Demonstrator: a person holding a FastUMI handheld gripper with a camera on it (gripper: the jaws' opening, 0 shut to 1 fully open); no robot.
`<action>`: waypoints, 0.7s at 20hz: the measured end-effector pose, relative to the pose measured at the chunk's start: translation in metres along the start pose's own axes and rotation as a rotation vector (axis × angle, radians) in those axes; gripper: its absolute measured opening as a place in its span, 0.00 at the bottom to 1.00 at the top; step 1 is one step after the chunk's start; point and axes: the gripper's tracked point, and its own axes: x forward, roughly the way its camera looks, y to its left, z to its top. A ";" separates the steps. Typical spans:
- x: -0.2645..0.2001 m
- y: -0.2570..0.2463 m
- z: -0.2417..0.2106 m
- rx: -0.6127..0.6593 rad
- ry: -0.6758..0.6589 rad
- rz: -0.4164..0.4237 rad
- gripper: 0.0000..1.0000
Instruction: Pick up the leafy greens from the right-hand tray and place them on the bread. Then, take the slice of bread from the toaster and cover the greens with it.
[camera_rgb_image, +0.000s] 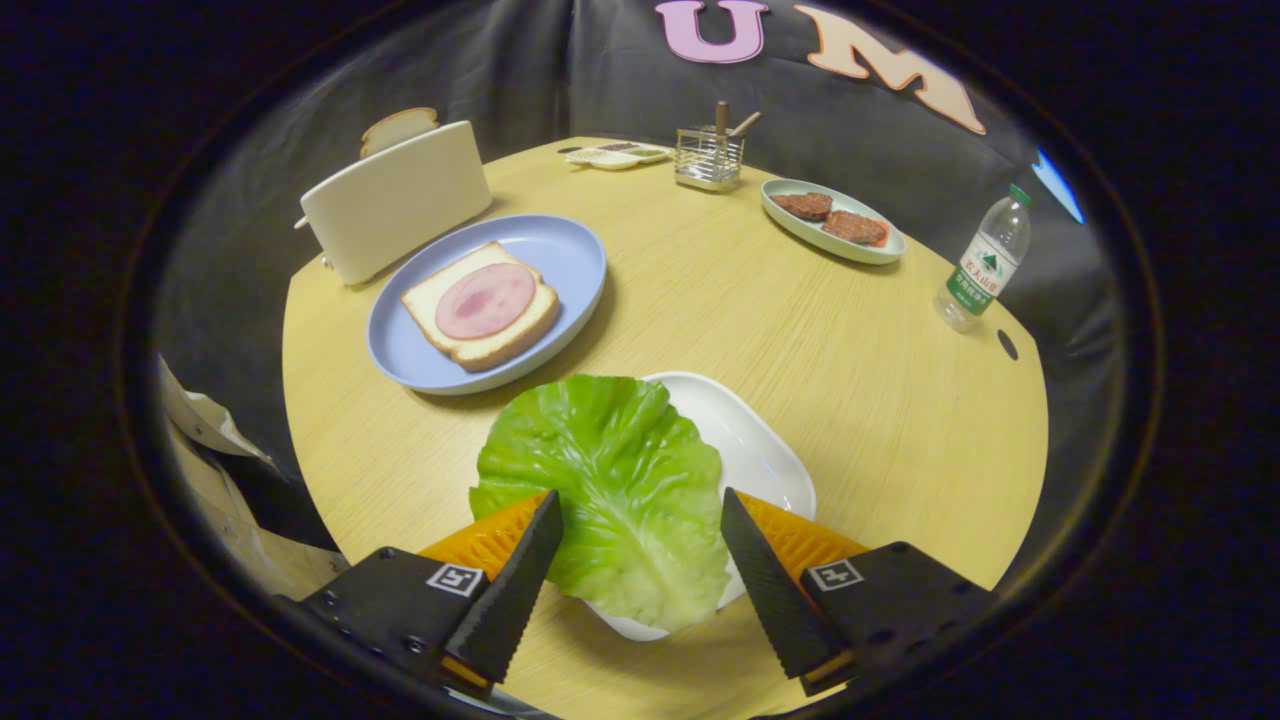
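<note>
Fingers (640, 515) spread wide, gripping nothing, straddle the lettuce leaf (605, 490) lying on the white tray (770, 450); I'd drop lower, pinch near the stem, then carry to the ham-topped bread (480, 305) on the blue plate (570, 255).

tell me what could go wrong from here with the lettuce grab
1. The claw is open, fingers astride the lettuce leaf; closing on such a thin, flat leaf may only crumple or miss it.
2. The leaf overhangs the white tray, so the fingers could strike the rim and shove it.
3. The ham-topped bread sits beside the toaster; a wide carry might bump it.
</note>
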 end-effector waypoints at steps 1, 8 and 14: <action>0.001 0.001 -0.001 0.010 0.006 0.004 0.97; 0.004 0.001 -0.005 0.042 0.024 -0.011 0.70; 0.001 -0.002 -0.004 0.085 0.025 -0.030 0.28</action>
